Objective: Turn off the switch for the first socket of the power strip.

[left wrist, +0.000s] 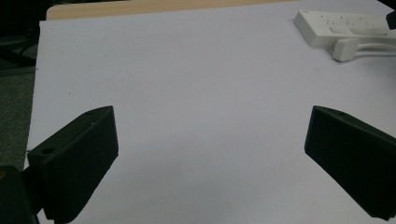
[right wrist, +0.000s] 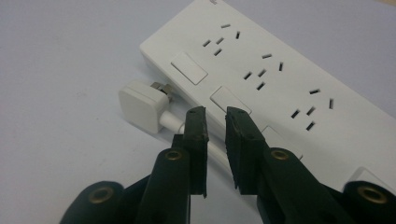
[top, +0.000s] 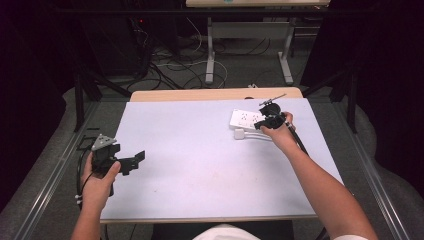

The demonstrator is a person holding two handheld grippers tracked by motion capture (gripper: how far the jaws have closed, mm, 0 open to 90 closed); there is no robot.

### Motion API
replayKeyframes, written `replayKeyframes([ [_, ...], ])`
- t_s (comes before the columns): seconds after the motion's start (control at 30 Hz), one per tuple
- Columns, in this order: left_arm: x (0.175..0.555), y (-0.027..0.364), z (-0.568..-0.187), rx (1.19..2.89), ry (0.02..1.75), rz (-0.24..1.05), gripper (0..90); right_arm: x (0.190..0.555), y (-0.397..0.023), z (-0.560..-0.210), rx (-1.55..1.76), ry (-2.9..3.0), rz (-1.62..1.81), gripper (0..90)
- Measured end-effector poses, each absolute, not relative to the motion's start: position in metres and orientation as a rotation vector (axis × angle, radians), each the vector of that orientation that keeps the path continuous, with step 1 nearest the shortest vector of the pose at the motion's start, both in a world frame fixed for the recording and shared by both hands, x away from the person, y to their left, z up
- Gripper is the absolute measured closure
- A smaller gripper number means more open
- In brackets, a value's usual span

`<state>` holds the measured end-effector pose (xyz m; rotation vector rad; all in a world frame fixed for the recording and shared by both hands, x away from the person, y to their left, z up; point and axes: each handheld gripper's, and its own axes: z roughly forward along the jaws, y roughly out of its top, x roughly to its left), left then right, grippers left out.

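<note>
grippers: black (top: 134,161) | jaw screws: brass | sleeve: white (top: 350,237)

Light: bright, even on the mat (top: 200,150); dark surround in the high view.
Shadows: soft, faint.
Glare: mild on the power strip (right wrist: 280,79).
Focus: high view soft; near jaws slightly blurred.

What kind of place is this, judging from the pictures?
Probably a lab or recording workspace rather than a home. The table is covered with a plain white sheet, loose cables lie on the floor behind it, and dark curtains close the sides. A white power strip lies on the table.
</note>
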<state>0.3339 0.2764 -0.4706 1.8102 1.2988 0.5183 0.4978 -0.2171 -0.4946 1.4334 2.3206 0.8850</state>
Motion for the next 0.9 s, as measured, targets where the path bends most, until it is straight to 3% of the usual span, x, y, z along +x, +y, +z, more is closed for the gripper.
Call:
replayKeyframes([
  [0.9, 0.332, 0.277, -0.469, 1.807, 1.297, 0.526, 2.6, 0.452, -0.209, -0.462, 1.260, 2.344, 1.036, 44.9],
])
